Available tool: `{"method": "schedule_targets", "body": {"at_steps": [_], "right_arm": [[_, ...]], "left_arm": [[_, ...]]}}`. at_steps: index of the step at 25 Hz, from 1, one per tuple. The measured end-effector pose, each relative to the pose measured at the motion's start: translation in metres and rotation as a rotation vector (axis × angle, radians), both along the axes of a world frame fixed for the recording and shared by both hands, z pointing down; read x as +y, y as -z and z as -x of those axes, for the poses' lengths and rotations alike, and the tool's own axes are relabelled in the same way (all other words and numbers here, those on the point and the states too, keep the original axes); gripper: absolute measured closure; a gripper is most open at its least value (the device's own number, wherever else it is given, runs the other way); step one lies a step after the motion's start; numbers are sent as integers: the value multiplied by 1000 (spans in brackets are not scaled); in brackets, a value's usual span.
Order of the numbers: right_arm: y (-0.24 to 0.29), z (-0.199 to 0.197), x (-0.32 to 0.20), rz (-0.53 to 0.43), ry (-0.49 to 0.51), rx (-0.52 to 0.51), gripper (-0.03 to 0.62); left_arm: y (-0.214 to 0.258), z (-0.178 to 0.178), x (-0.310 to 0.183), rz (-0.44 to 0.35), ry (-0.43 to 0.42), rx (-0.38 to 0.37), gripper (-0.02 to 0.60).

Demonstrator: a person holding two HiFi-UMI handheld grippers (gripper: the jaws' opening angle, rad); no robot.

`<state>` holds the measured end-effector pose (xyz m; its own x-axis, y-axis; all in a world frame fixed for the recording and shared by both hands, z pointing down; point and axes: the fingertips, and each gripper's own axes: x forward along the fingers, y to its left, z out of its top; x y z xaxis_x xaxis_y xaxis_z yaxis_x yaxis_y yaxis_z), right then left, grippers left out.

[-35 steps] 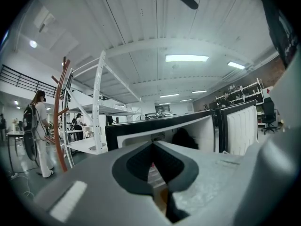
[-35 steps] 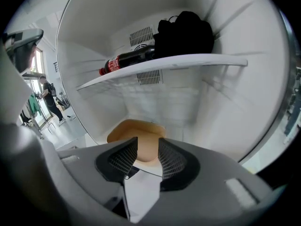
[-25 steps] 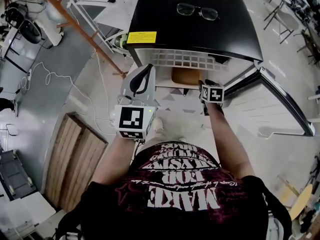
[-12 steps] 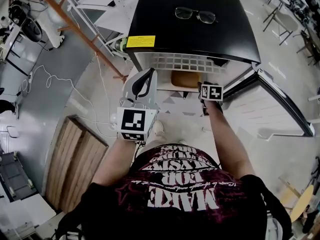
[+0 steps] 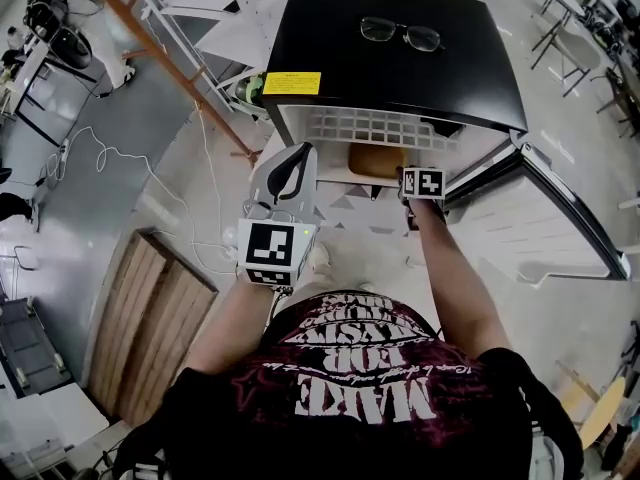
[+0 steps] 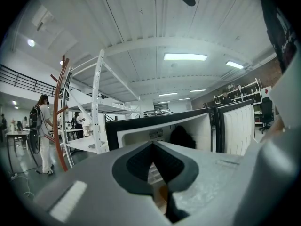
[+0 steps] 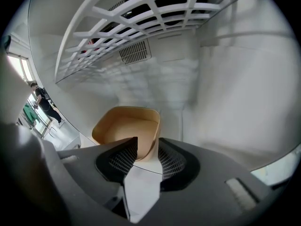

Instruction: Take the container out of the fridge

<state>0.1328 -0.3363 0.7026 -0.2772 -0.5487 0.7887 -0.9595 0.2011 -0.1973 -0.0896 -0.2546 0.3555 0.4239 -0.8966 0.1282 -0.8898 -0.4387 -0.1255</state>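
Observation:
A tan open-topped container [image 5: 375, 160] sits on the white floor of a small black fridge [image 5: 400, 68], under a white wire shelf [image 5: 370, 126]. My right gripper reaches into the fridge; only its marker cube [image 5: 422, 182] shows from above. In the right gripper view the container [image 7: 127, 128] is close ahead. The right gripper [image 7: 147, 145] is open, with the container's near right corner between its tips. My left gripper [image 5: 298, 150] hangs outside the fridge front, left of the opening. Its jaws [image 6: 153, 145] are shut on nothing.
The fridge door [image 5: 540, 218] stands open to the right. A pair of glasses [image 5: 400, 33] lies on the fridge top. A wooden board [image 5: 150, 318] and a white cable [image 5: 110, 158] lie on the floor at left. A metal rack [image 6: 99, 112] stands beside the fridge.
My right gripper has edged a little deeper into the fridge, toward the container. The left gripper has hardly moved.

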Motion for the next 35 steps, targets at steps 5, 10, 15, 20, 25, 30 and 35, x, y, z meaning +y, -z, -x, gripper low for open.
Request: {"method": "schedule_targets", "body": {"at_steps": [5,10,15,20,25,30,35], "right_arm": [[-8,1,-2,22,0,18,427],[-18,2,-2,45,3,39,425],[-25,3,0,70,2,51,427],[-32,6,3,81,9,79,452],[-33,8,3,60,-9,69,480],[-32,2,10,47,-49,38,492],[-35,-4,23,51,-40,62,528]], "left_arm": [[-7,4,2,23,1,-3,581],[-10,5,2,26,-1,-4,581],[-9,8,0,21,0,-6,581],[-10,10,-2,24,0,-9,581],[-13,11,-2,30,-4,-16,581],[-11,10,0,23,-12,-23,581],[-11,8,5,27,-24,-23,581]]}}
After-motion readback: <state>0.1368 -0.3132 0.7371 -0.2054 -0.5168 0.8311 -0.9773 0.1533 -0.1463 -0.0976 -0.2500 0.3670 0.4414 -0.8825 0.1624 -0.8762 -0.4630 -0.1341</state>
